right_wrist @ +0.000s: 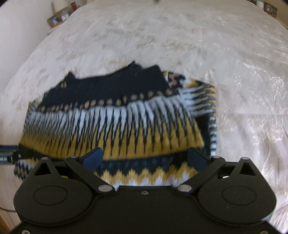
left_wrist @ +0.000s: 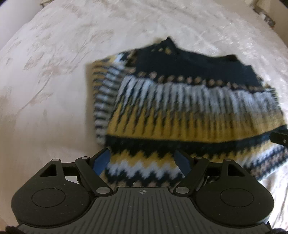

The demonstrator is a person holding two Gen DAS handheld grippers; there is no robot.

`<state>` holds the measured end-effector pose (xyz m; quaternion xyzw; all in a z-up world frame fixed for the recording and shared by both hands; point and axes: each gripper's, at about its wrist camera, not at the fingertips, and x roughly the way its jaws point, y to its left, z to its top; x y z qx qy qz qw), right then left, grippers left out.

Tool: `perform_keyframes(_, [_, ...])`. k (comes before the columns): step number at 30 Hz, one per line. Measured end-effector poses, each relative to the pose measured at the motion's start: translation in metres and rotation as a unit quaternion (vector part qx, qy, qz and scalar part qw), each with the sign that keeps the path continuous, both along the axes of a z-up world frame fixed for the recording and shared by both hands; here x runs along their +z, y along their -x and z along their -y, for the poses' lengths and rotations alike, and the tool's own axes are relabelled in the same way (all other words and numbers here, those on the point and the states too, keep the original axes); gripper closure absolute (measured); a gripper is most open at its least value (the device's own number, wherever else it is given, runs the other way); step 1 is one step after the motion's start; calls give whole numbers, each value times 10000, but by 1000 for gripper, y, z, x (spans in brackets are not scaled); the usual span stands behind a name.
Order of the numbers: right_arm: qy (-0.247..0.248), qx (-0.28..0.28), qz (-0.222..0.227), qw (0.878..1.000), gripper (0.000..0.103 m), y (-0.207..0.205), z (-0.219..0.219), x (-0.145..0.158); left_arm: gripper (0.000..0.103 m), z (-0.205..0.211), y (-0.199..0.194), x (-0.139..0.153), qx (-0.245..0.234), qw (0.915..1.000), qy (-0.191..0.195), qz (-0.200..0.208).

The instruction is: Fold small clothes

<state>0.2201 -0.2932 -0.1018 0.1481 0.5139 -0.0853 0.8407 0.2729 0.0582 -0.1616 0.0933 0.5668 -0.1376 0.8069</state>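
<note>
On the bed (left_wrist: 54, 63), a small knitted sweater (left_wrist: 180, 100) lies folded and flat. It has bands of black, yellow and white, with zigzags along the near edge. The bed has a pale cream cover with a soft leafy print, and it looks shiny and wrinkled.

Seen from the left wrist, the sweater sits from the middle out to 3 o'clock. Its black top part is toward 12 o'clock. A folded striped part sticks out at 9 o'clock. The left gripper (left_wrist: 144, 160) is low at 6 o'clock, over the zigzag edge. Its jaws are spread apart. The blue pads do not press on the knit, so nothing is pinched. A bit of the other gripper peeks in at the 3 o'clock edge.

Seen from the right wrist, the sweater (right_wrist: 117, 122) fills the middle. Its black top is again toward 12 o'clock, and a folded striped part is at 3 o'clock. The right gripper (right_wrist: 145, 158) is at 6 o'clock, over the near edge. Its jaws are spread very wide and pinch nothing. Both pictures are a little blurry. Some small things (right_wrist: 61, 16) stand by the wall at 11 o'clock, too fuzzy to tell.
</note>
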Motion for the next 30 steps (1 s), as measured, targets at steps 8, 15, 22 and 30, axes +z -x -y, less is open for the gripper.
perform_keyframes(8, [114, -560, -807, 9951, 1, 31, 25, -33, 7, -36, -7, -29, 681, 9961, 108, -559])
perform_keyframes(15, [-349, -866, -724, 9930, 0, 50, 48, -41, 0, -36, -14, -43, 671, 9954, 75, -682])
perform_keyframes(22, [-432, -882, -658, 9930, 0, 49, 52, -43, 0, -34, -19, -44, 724, 9943, 98, -776])
perform_keyframes(30, [-526, -832, -457, 9941, 0, 59, 49, -46, 14, -35, -26, -25, 813, 9922, 337, -885])
